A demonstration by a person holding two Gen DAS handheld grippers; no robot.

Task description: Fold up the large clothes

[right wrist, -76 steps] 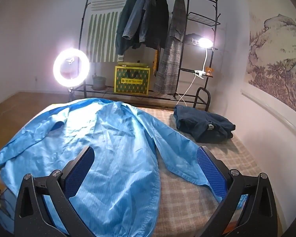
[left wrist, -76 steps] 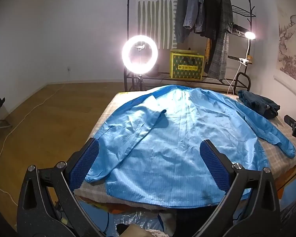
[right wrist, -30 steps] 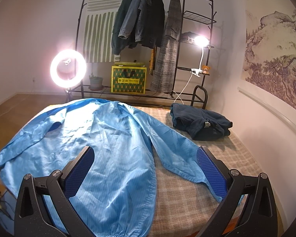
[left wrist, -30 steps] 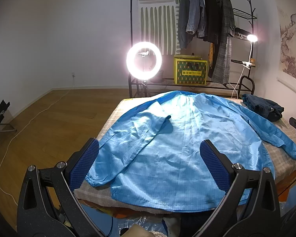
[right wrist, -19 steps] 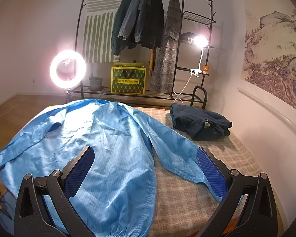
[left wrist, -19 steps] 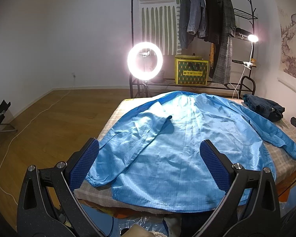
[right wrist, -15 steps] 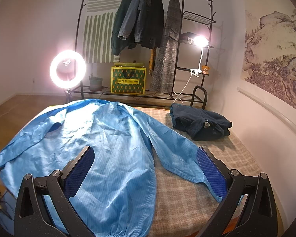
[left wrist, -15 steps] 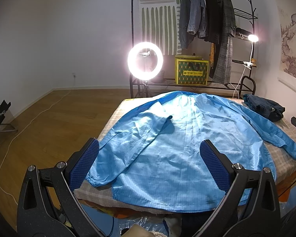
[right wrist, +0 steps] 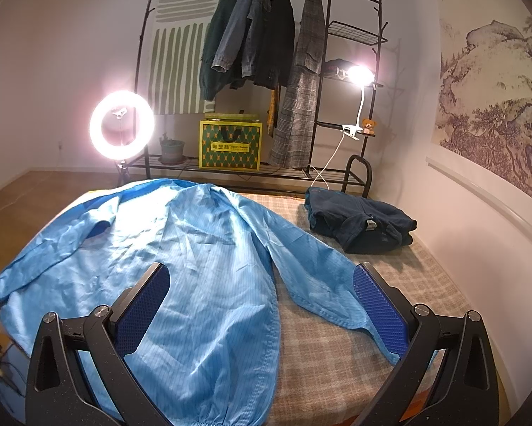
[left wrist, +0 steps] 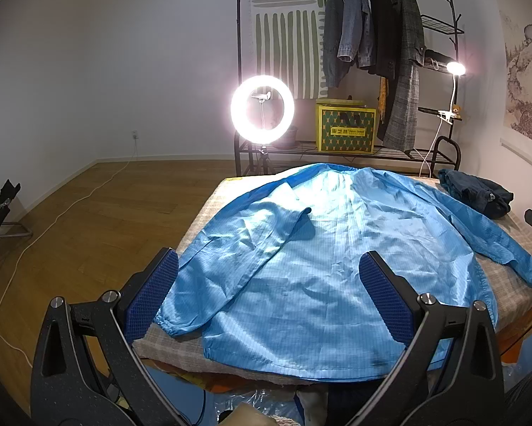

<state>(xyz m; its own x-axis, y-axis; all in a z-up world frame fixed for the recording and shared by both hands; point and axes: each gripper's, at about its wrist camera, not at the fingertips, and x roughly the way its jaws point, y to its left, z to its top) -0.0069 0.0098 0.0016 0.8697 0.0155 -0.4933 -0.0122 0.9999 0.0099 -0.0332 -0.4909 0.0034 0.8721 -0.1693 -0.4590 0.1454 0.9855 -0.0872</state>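
Observation:
A large light-blue jacket (left wrist: 336, 245) lies spread flat on the checked table (left wrist: 202, 213), hem toward me. Its left sleeve (left wrist: 237, 245) is folded in along the body, cuff near the front left edge. The right sleeve (right wrist: 322, 277) stretches out diagonally over the checked cloth (right wrist: 390, 277), cuff near my right finger. My left gripper (left wrist: 269, 298) hangs open above the hem, holding nothing. My right gripper (right wrist: 262, 305) is open too, over the jacket's right side (right wrist: 195, 284) and sleeve, with nothing between its blue pads (right wrist: 379, 309).
A folded dark-blue garment (right wrist: 361, 223) sits at the table's far right corner. Behind the table stand a lit ring light (left wrist: 262, 108), a clothes rack with hanging coats (left wrist: 372, 46), a yellow-green box (left wrist: 345, 129) and a clip lamp (right wrist: 360, 74). Wooden floor with a white cable (left wrist: 70, 206) lies left.
Both grippers have pulled back and risen slightly from the jacket since 2.5 s ago. The jacket has not moved; over the last half second nothing has visibly changed.

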